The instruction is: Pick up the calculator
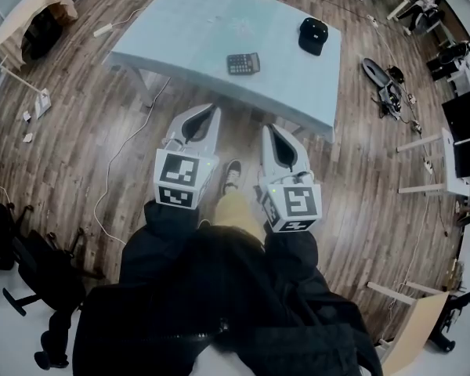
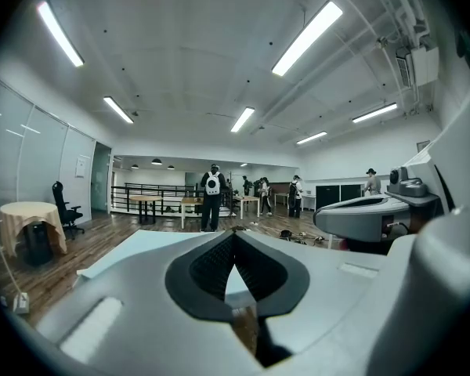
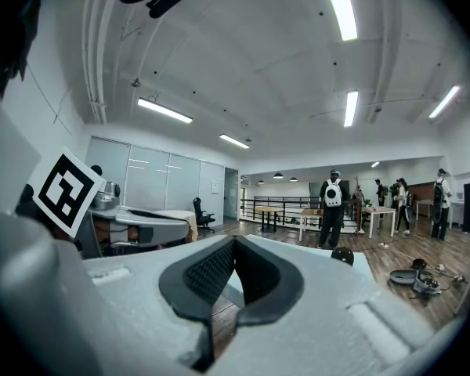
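my left tool & right tool were both shut, empty, well short of the calculator, flat on the desk near its front edge. i reckoned: open one wide b4 reaching in low.

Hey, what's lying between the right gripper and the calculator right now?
Nothing is in the way. In the head view, only the near edge and bare top of the table separate the right gripper from the calculator.
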Demonstrator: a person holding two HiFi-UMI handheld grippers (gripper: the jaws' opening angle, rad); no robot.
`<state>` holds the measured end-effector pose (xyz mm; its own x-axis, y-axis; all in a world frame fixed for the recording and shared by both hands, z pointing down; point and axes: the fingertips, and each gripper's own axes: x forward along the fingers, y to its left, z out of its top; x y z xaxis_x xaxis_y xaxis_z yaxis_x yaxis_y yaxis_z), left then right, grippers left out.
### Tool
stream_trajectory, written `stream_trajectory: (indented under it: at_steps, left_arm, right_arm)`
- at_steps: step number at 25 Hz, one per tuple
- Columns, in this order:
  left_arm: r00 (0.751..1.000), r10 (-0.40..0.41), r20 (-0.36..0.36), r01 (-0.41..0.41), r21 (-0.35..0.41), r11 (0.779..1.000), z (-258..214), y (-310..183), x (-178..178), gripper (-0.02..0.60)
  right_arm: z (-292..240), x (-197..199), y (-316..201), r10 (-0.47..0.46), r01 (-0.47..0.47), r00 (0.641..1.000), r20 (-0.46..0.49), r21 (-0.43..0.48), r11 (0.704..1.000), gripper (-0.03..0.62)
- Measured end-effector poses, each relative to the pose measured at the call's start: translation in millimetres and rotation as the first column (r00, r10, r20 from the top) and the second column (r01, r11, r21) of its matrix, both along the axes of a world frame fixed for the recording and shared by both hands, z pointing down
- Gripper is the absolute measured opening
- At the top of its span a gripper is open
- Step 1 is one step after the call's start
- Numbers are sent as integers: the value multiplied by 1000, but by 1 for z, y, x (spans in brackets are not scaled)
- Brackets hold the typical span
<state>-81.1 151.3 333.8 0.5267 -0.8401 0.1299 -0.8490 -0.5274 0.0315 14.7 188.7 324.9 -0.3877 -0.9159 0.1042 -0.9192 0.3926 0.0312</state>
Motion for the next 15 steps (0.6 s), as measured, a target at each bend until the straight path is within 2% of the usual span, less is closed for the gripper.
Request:
stream_trajectory:
  at_steps: [8,15]
  left_arm:
    - [997,-64,34,63,28,998,-11,-110,6,-2]
    - [996,-48,69,44,58,997,-30,-211,41,-2]
  right_arm:
    - [-4,14,-118,-62,61,997,39,26,998,0]
    - [-16,42,-224,-103,99,991,81,45,994,0]
